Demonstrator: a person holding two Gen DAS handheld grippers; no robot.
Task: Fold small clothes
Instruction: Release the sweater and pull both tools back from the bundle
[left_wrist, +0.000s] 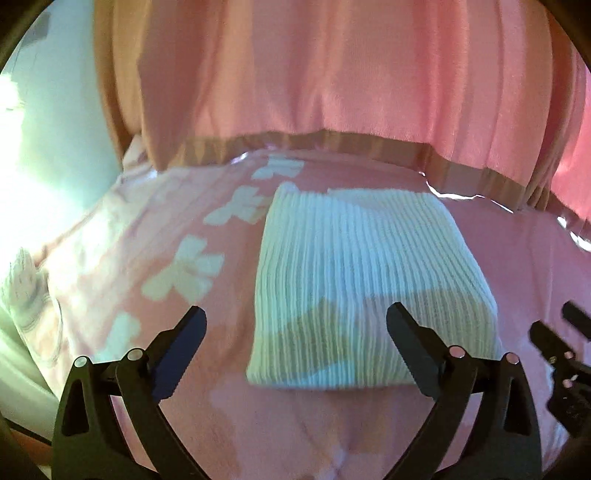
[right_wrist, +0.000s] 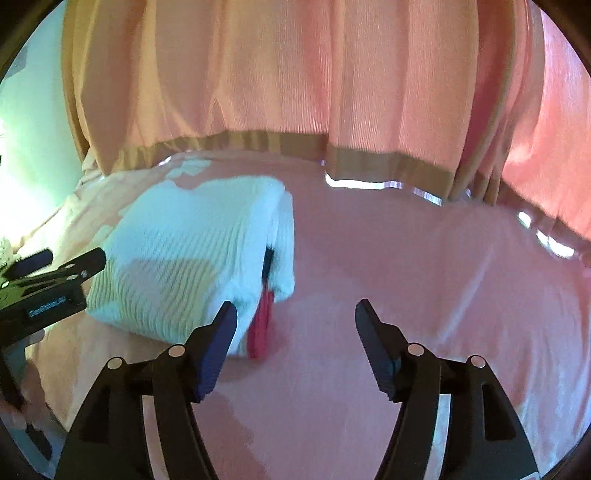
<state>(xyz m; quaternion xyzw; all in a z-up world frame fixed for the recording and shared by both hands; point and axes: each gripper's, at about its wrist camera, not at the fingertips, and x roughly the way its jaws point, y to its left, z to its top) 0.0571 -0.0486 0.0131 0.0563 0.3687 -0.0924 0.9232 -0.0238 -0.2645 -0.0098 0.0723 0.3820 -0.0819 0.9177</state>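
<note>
A white ribbed knit garment (left_wrist: 354, 280) lies folded into a thick rectangle on the pink bedcover (left_wrist: 332, 435). In the right wrist view the garment (right_wrist: 184, 258) shows a red piece (right_wrist: 260, 325) at its right end. My left gripper (left_wrist: 295, 321) is open and empty, just short of the garment's near edge. My right gripper (right_wrist: 295, 314) is open and empty, beside the garment's right end, over bare cover. The left gripper also shows at the left edge of the right wrist view (right_wrist: 48, 273), and the right gripper at the right edge of the left wrist view (left_wrist: 557, 343).
A pink curtain (left_wrist: 332, 74) with a tan hem hangs along the far side of the bed. The cover has white flower prints (left_wrist: 192, 266) to the left of the garment. A crumpled pale item (left_wrist: 26, 291) lies at the far left.
</note>
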